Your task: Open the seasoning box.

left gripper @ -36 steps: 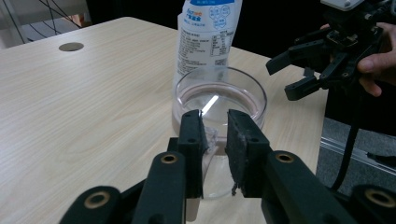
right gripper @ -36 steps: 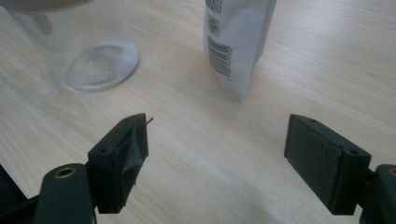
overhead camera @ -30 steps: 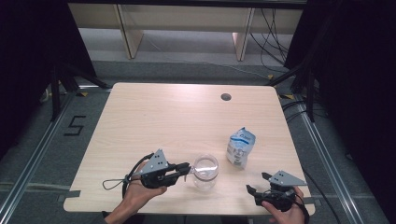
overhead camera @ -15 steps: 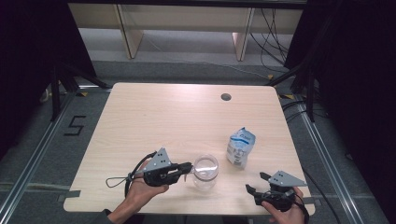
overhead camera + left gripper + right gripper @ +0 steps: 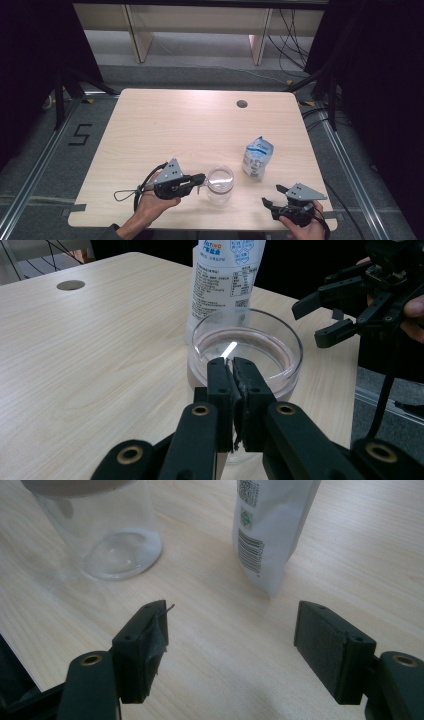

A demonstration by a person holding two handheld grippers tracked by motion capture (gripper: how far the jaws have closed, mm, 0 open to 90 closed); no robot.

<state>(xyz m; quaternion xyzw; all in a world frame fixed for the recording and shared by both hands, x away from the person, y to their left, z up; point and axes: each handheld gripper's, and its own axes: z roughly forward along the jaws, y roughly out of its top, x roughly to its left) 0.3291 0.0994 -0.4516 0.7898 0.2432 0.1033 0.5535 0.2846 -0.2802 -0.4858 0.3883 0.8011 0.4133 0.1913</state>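
The pale wooden tabletop [image 5: 165, 130] is carrying everything. Near its front edge the white printed pouch [image 5: 258, 157] is standing upright, contents hidden and its top cut off in both gripper views. Just left of it the clear glass jar [image 5: 220, 183] is sitting open and looking empty. The left claw [image 5: 202, 178] is clenching the jar's near rim. The right claw [image 5: 271, 196], its jaws just having been closing, is hanging released with only bare wood between them.
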